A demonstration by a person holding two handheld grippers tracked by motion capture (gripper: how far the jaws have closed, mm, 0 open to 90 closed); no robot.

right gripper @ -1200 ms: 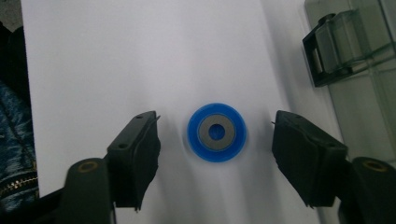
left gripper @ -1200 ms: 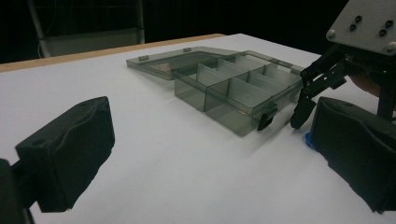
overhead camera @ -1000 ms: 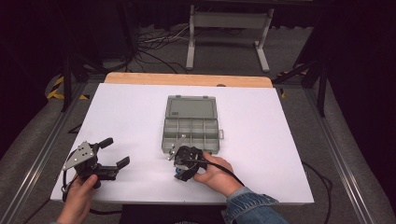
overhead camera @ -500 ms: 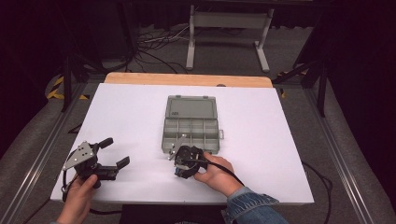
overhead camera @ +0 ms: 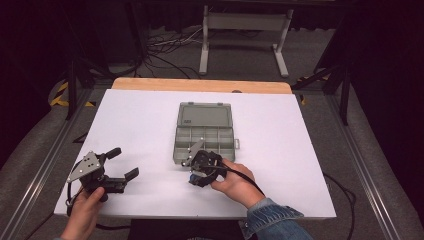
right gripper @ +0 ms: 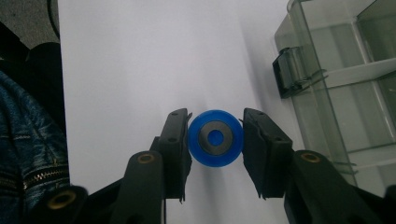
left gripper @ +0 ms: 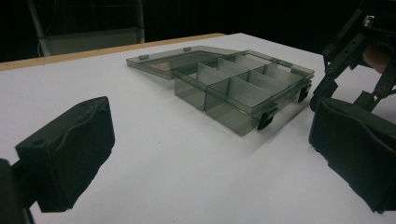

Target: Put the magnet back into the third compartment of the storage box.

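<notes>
A small blue wheel with a dark hub stands on the white table, and my right gripper is shut on it, one pad pressing each side. In the high view my right gripper points down just in front of the near edge of an open grey see-through compartment box, with a speck of the blue wheel below it. My left gripper rests open near the table's front left, nothing between its pads. It faces the box, whose compartments look empty.
The box lid lies flat behind the tray. A box latch sits close to the right of the held wheel. A denim sleeve comes in at the front edge. The white table spreads wide around the box.
</notes>
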